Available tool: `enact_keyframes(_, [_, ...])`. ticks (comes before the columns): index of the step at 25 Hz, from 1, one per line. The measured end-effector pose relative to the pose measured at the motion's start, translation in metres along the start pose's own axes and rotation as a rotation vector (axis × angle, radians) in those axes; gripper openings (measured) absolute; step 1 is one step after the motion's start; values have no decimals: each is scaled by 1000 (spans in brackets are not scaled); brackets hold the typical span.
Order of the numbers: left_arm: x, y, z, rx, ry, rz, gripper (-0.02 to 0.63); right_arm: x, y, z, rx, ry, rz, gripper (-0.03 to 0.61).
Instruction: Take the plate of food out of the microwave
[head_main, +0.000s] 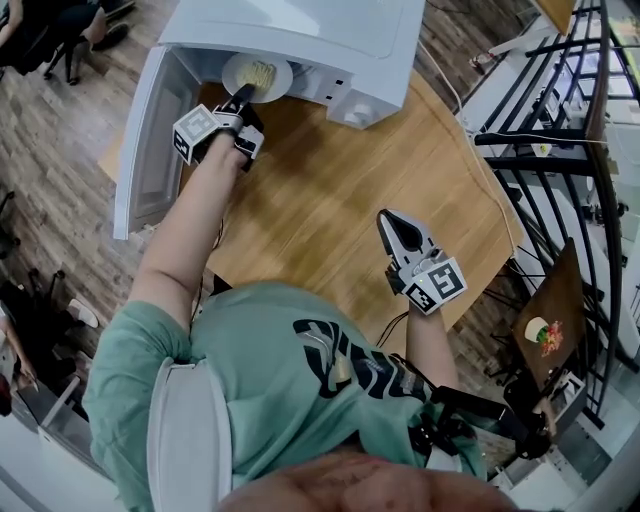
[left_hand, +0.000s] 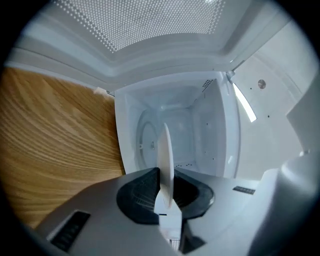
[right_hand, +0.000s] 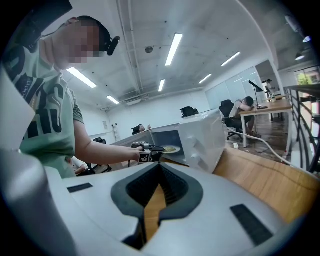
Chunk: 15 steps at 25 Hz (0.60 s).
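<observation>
White plate (head_main: 248, 82) of noodles (head_main: 262, 71) at mouth of open microwave (head_main: 330, 40), just above wooden bench (head_main: 330, 180). Left claw (head_main: 243, 97) clamped on near rim, plate edge-on between its pads. Right claw (head_main: 392, 222) together, empty, over bench, well apart from plate. Plate looks stiff, glazed, likely slippery and breakable. One-sided rim grip: far edge may sag, noodles may slide. Best hold: deep bite on rim, plate kept level.

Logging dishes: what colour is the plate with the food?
White; the plate shows best in the head view.
</observation>
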<state>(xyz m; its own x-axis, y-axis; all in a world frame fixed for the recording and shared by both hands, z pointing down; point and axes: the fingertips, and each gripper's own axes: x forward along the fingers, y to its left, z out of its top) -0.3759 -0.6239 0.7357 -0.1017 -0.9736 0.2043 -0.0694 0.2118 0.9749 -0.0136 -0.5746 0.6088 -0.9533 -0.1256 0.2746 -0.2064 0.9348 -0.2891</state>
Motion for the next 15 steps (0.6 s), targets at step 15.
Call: enact_keyframes(15, [-74,-46,-28,-1,84,-100,44,-46,31,19,10,-58,-80,8])
